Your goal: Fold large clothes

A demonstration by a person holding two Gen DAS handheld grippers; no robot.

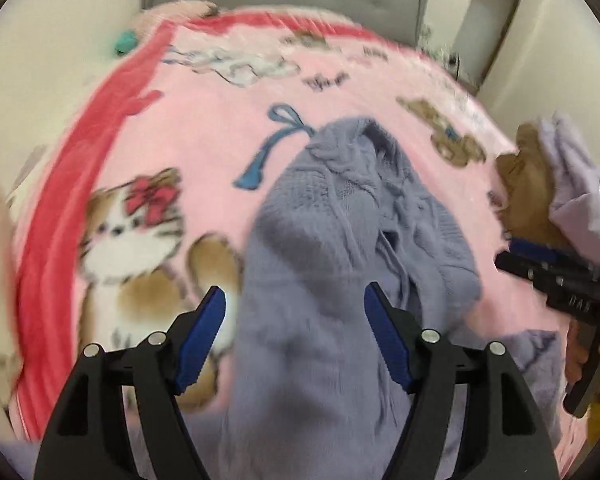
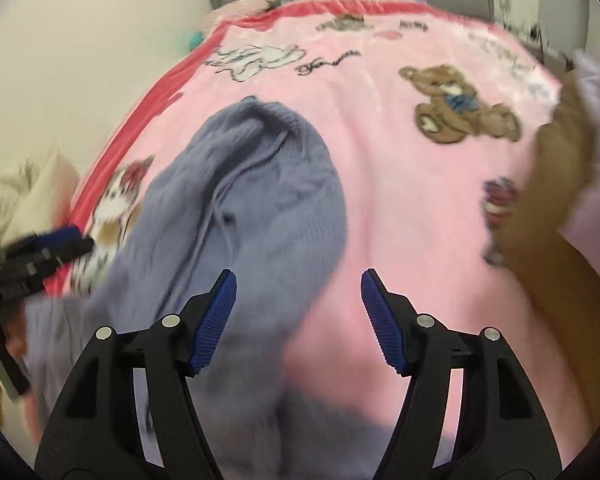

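We hold both grippers over the sweater mid-bed. Left gripper fingers apart, astride the knit, unclamped; right gripper fingers apart, empty. Probably regrasping for a fold.

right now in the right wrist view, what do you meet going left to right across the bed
other black gripper with blue pads → printed cat with red bow → crumpled grey-blue knit sweater → bare pink fleece blanket → printed brown teddy bear → tan and lilac clothes pile
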